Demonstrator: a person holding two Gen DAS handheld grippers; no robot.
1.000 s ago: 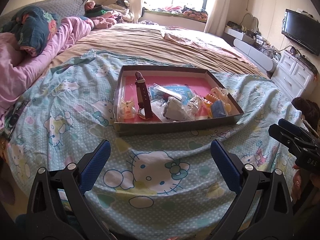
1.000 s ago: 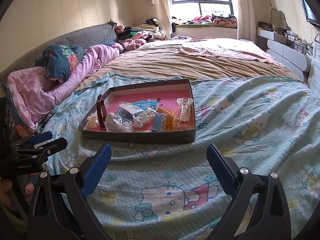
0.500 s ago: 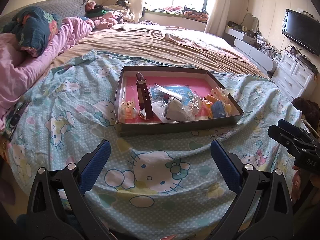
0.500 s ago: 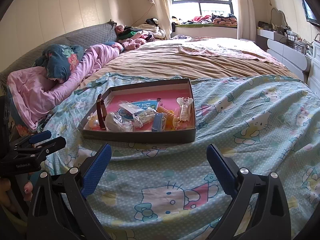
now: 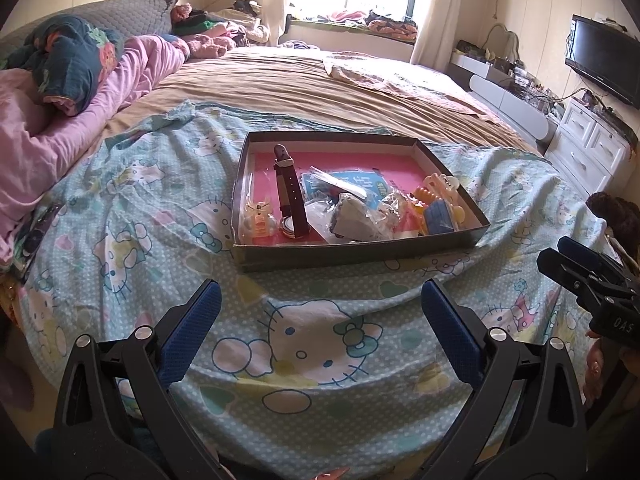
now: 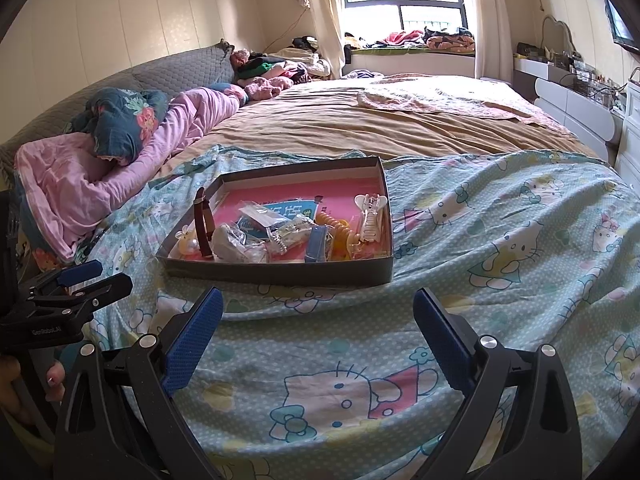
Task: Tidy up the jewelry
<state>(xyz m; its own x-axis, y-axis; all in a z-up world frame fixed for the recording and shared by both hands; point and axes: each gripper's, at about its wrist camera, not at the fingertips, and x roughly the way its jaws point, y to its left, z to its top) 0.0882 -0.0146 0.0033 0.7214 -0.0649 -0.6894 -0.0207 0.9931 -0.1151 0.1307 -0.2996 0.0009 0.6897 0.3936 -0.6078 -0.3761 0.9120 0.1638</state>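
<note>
A shallow box (image 5: 360,252) sits on the bed (image 5: 312,340), on a cartoon-cat sheet, and all the jewelry visible lies inside it, crowded toward the near wall. A watch (image 5: 292,196) with a dark red strap lies lengthwise near the left side, a small yellowish trinket (image 5: 260,220) just beside it. A heap of clear plastic bags (image 5: 352,220) fills the middle. A pale hair clip (image 6: 372,212), a coiled orange hair tie (image 6: 340,228) and a blue item (image 6: 316,240) lie at the right.

Both claws hover short of the box, holding nothing: the left claw (image 5: 320,320) is spread wide, and so is the right claw (image 6: 318,320) (a stance that suits reaching in or having just let go).

Readable writing is scant: "DAS" on the right tool's body, "GenRobo.AI" on the left's. A blue card (image 5: 352,184) in the box carries print too blurred to read.
</note>
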